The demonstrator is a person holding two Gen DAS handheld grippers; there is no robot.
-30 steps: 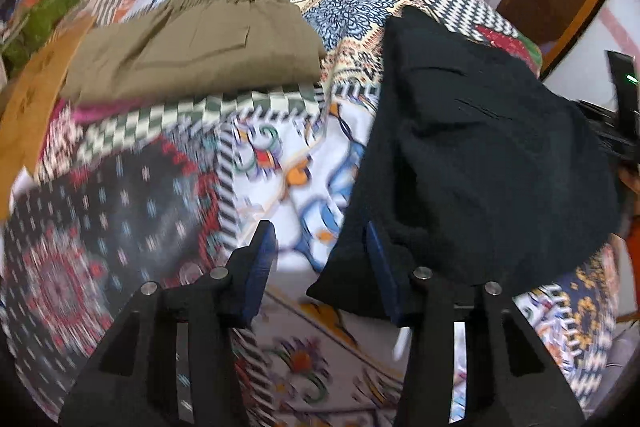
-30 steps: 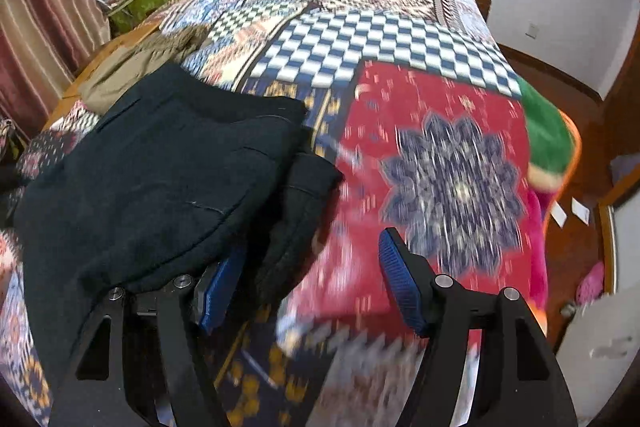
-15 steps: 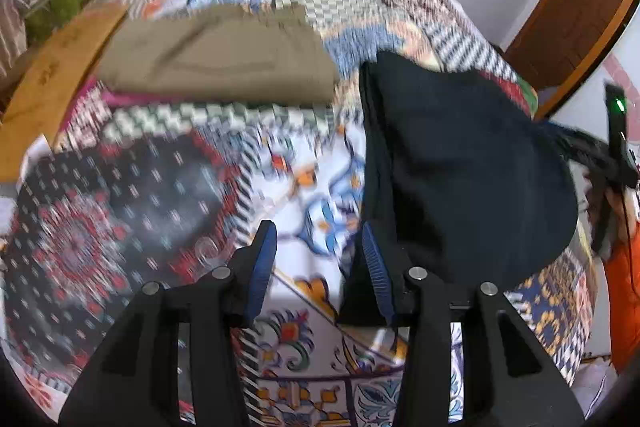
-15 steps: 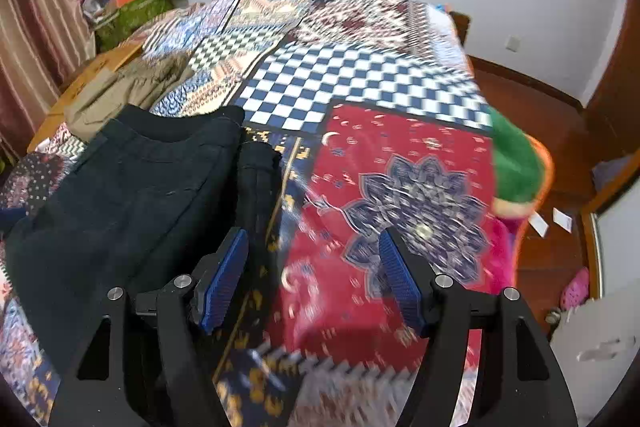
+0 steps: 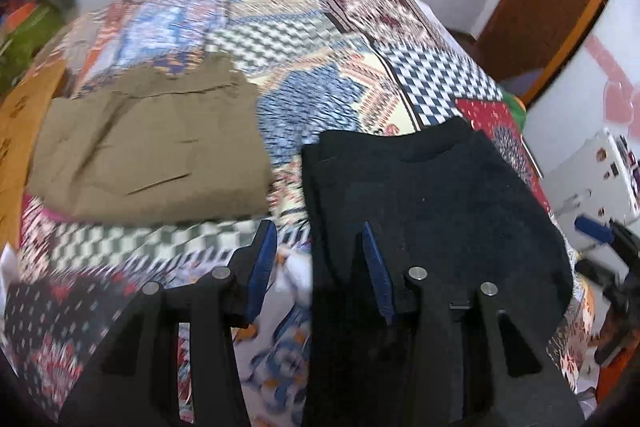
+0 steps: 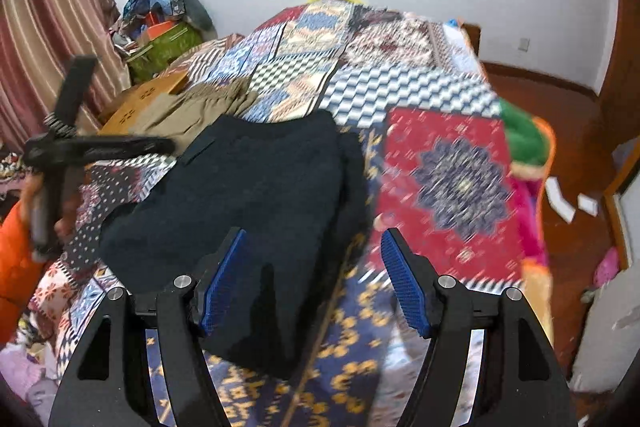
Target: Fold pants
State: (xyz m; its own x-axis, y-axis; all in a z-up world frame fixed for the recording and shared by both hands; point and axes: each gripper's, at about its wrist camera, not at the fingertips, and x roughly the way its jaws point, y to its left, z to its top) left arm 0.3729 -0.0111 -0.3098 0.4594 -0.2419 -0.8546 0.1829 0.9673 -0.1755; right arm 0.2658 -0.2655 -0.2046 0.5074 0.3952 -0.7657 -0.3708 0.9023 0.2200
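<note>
Black pants (image 6: 248, 195) folded on bedspread (image 6: 452, 163)

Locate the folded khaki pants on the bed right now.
In the left wrist view the folded khaki pants lie upper left on the patchwork bedspread, left of the folded black pants, apart from them.

1. Bed (image 6: 452, 163) with a patchwork quilt (image 5: 320, 39).
2. Black pants (image 6: 248, 195) lie folded on the quilt.
3. Khaki pants (image 5: 152, 151) lie folded at the black pair's 10 o'clock, apart.
</note>
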